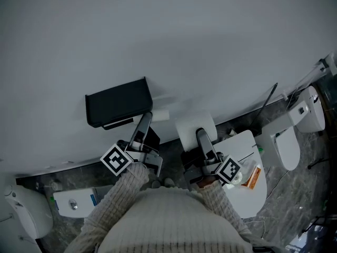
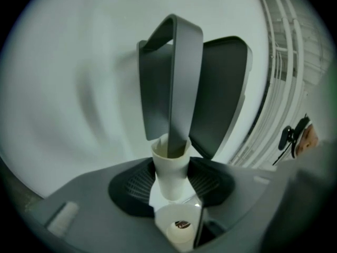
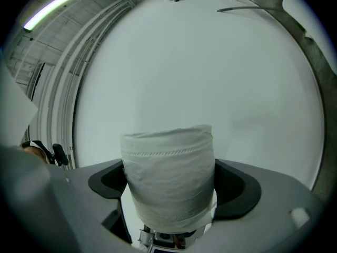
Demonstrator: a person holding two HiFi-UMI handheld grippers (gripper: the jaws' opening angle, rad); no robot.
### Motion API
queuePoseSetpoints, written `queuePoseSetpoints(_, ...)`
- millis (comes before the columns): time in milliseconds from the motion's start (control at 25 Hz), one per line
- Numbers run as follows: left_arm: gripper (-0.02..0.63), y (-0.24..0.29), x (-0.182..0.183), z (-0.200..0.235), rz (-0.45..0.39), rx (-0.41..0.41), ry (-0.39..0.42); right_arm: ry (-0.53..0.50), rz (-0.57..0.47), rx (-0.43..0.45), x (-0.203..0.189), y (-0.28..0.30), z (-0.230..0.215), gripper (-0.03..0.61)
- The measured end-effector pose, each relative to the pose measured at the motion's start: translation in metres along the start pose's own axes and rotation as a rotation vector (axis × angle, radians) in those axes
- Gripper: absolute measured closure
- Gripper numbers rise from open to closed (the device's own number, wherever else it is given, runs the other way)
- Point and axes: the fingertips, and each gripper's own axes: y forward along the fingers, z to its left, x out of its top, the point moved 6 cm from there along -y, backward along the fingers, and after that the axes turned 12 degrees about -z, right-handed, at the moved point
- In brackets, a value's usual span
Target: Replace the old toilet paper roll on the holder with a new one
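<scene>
White cardboard, the bare old core point(image 2: 171, 175), is clamped between the jaws of the left gripper point(image 1: 146, 120). The end of the holder's grey arm point(image 2: 179, 78) is seen entering the core's open mouth, so the core is judged not yet fully drawn off. The holder's black cover point(image 1: 118, 107) is found at 10 o'clock from that gripper, against the wall point(image 1: 168, 36). At 3 o'clock of the core, the new roll point(image 3: 168, 175) is gripped by the closed right gripper point(image 1: 201, 137). Left to be done: the core freed and discarded, the new roll threaded on.
</scene>
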Motion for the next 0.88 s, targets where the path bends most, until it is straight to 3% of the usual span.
queuePoseSetpoints(560,0.437,0.01,-0.052,-0.002,0.138,-0.015,-0.068,-0.037,-0.137,-0.024,0.034,-0.03,0.005,0.089)
queuePoseSetpoints(880,0.437,-0.014,-0.063,-0.003,0.166,0.004,-0.087,-0.03,-0.169,-0.019,0.033,-0.043,0.005,0.089)
